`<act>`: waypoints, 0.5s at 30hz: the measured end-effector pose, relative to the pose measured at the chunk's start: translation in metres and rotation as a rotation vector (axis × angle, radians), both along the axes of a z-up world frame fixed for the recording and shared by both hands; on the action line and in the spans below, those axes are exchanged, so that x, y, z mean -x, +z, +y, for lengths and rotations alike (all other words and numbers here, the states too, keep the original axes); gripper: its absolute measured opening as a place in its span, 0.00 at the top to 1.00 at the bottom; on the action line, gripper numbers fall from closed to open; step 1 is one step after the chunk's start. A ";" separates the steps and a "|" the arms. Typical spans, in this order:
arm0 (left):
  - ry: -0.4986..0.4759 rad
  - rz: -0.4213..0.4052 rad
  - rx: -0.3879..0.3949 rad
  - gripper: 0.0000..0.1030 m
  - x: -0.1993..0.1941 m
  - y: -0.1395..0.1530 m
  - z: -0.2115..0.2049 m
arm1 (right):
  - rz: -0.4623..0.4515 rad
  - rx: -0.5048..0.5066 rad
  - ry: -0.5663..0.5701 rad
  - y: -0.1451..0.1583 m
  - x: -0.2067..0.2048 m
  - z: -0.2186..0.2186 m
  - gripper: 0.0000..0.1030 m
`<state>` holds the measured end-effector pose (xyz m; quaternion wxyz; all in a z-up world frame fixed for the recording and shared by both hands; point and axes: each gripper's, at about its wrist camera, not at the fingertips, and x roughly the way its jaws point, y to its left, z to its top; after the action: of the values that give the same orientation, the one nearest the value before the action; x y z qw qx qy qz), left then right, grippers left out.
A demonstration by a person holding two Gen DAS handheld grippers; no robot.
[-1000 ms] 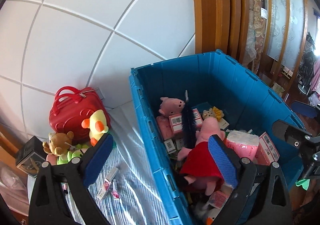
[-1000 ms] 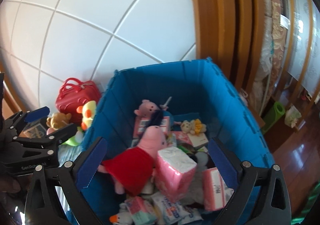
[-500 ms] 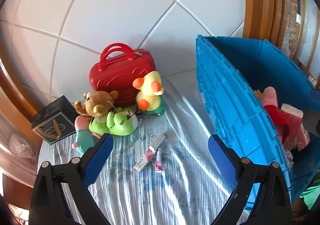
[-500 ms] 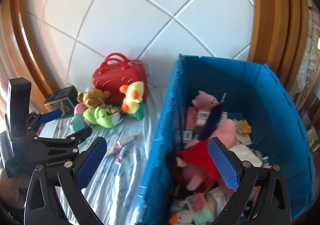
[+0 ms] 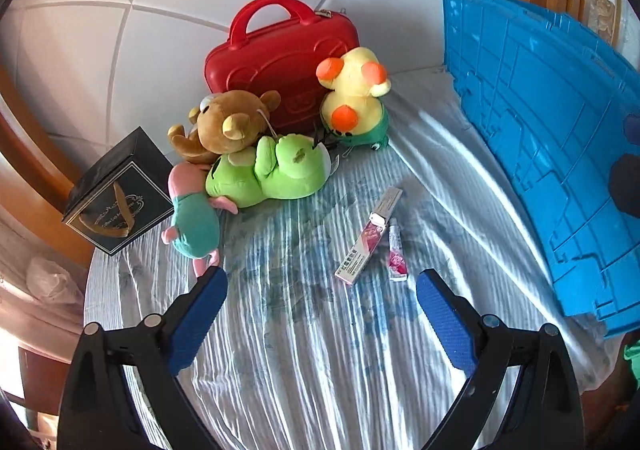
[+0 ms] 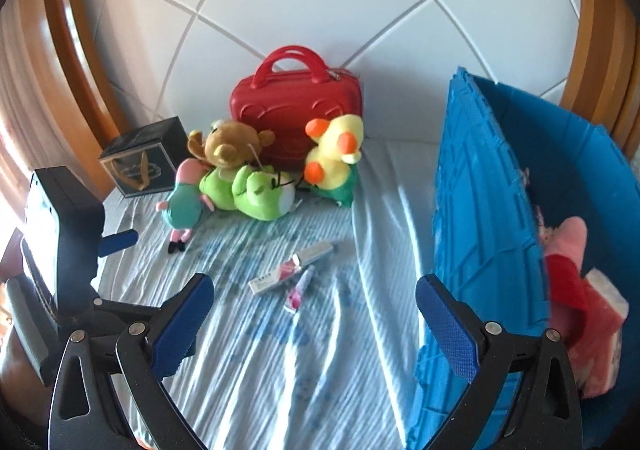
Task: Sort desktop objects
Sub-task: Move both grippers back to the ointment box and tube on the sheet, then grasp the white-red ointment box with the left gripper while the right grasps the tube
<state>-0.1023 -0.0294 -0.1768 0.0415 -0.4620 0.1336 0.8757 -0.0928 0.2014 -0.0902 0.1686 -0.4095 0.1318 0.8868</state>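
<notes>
On the striped cloth lie a slim pink-and-white box [image 5: 368,236] [image 6: 290,268] and a small pink tube [image 5: 396,250] [image 6: 298,288] side by side. Behind them sit a green frog plush [image 5: 272,172] [image 6: 256,192], a brown bear plush [image 5: 228,126] [image 6: 230,144], a pink pig in teal [image 5: 192,220] [image 6: 184,206] and a yellow duck [image 5: 354,90] [image 6: 334,154]. My left gripper [image 5: 320,310] is open and empty, just short of the box and tube. My right gripper [image 6: 312,314] is open and empty, near the tube.
A red case [image 5: 280,54] [image 6: 296,110] stands against the white tiled wall. A black gift box [image 5: 116,194] [image 6: 142,162] is at the left. A big blue crate [image 5: 552,138] [image 6: 488,218] at the right holds a pig plush [image 6: 564,262] and pink packs. The left gripper's body [image 6: 60,250] shows at left.
Both views have swung left from the blue crate's inside to the cloth with the plush toys, box and tube. Both grippers stay open and empty.
</notes>
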 end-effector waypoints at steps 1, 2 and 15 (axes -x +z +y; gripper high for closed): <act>-0.011 -0.003 0.003 0.06 0.002 -0.010 -0.004 | -0.016 0.019 -0.009 -0.012 0.007 0.000 0.00; -0.023 -0.004 0.002 0.06 0.004 -0.019 -0.007 | -0.027 0.031 -0.016 -0.023 0.013 0.000 0.00; -0.214 -0.069 -0.070 0.19 0.057 -0.145 -0.020 | -0.245 0.122 -0.095 -0.180 0.092 0.008 0.30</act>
<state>-0.1592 -0.0499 -0.3216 0.1552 -0.4733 0.1501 0.8540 -0.1849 0.2097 -0.2705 0.2002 -0.5177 0.1833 0.8114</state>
